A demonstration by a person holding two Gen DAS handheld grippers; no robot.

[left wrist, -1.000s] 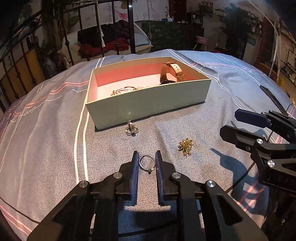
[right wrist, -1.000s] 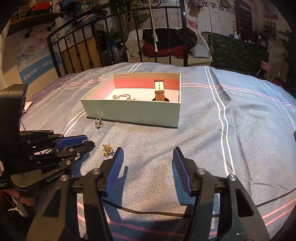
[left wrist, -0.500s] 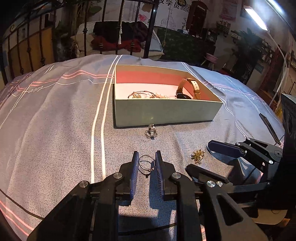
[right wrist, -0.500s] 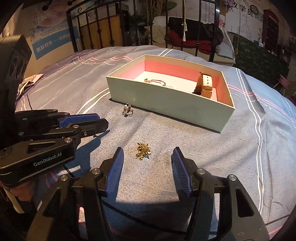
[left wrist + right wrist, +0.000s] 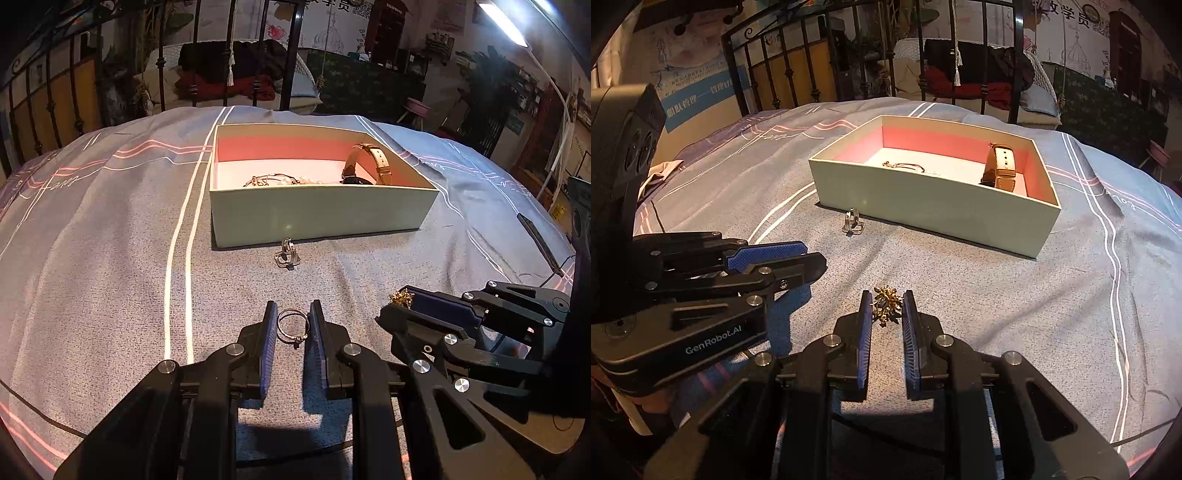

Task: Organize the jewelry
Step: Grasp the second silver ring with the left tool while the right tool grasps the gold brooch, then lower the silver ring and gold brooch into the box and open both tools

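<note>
We record a grey-blue bedspread (image 5: pixel 110 258) with white and pink stripes, an iron bed frame (image 5: pixel 820 74) behind it, and a cluttered, dim room. One open box (image 5: pixel 317 214), pink inside, holds one brown-strapped watch (image 5: pixel 999 168) and one fine bracelet (image 5: pixel 273 181). One silver ring (image 5: pixel 287 253) lies just before the box wall. Our left gripper (image 5: pixel 291 325) is narrowed on one thin ring (image 5: pixel 293 326). Our right gripper (image 5: pixel 886 306) stands narrow about one gold cluster (image 5: pixel 885 304); we cannot tell whether it grips.
</note>
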